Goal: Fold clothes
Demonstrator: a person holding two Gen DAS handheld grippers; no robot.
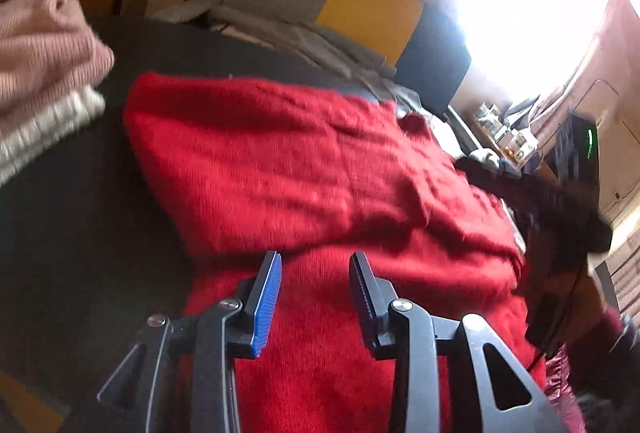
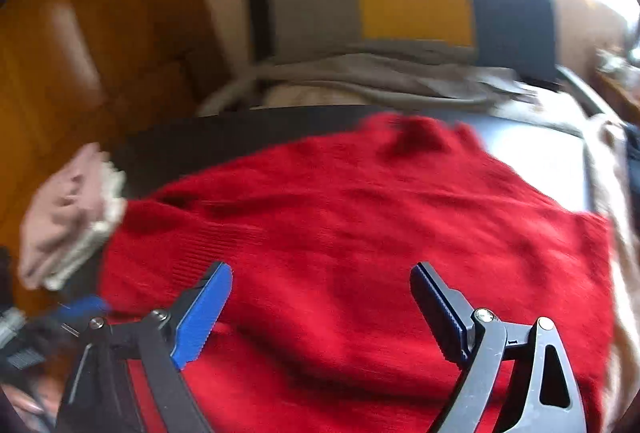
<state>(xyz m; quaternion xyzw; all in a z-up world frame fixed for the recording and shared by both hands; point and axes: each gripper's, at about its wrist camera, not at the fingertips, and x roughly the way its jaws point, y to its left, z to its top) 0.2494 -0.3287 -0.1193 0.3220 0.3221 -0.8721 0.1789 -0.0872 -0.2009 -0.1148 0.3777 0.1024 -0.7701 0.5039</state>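
A fuzzy red sweater [image 1: 300,161] lies spread on a dark table [image 1: 80,213], with a fold running across its middle. My left gripper [image 1: 316,257] hovers over the near part of the sweater, its jaws a little apart and nothing pinched between the blue pads. In the right wrist view the same red sweater [image 2: 360,213] fills the table [image 2: 240,129]. My right gripper [image 2: 322,267] stands wide open above it, touching no cloth. Both views are motion-blurred.
A folded pink garment [image 1: 44,45] sits on a white knit one [image 1: 48,125] at the table's left edge, seen as a stack [image 2: 60,217] in the right view. Behind the table are grey cloths and a grey, yellow and navy cushion [image 2: 412,1]. A wooden cabinet [image 2: 80,33] stands left.
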